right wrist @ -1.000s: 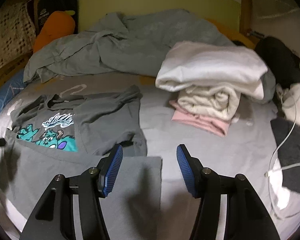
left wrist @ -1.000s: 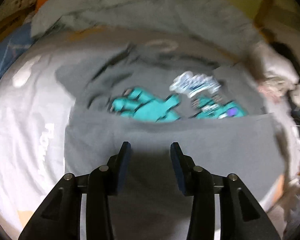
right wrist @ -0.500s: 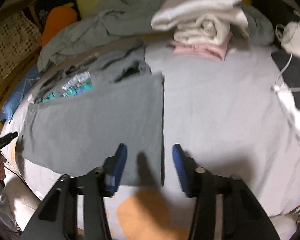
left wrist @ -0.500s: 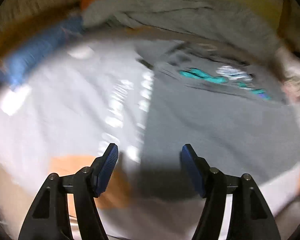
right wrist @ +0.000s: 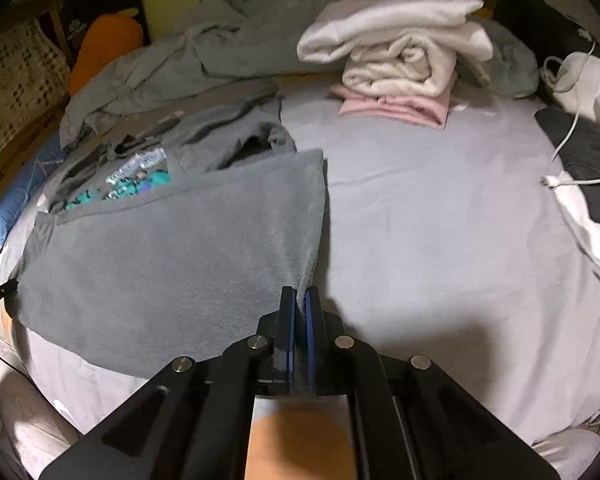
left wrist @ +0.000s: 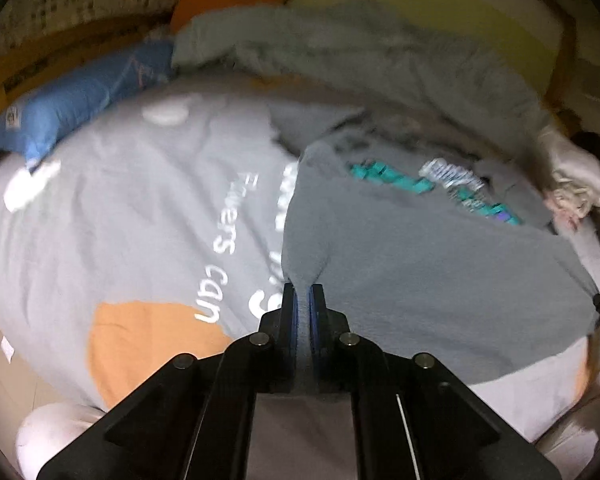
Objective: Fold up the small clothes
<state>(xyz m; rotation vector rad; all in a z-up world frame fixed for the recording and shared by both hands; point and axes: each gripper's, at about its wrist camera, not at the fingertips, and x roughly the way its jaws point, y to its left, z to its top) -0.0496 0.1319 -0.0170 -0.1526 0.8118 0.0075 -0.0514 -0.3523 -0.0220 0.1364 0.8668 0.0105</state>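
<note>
At 6 o'clock in our left view, the left gripper (left wrist: 302,300) has just closed tight on the near left corner of the grey shirt (left wrist: 440,264); the right gripper (right wrist: 299,300) has just closed on the near right corner. The shirt lies flat on the bed (right wrist: 440,220). We judge the fold is beginning: next, lift both corners together toward 12 o'clock.

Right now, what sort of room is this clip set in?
Most likely a bedroom: the grey T-shirt lies on a bed sheet, with a blue pillow at its edge and a stack of folded clothes further back.
</note>
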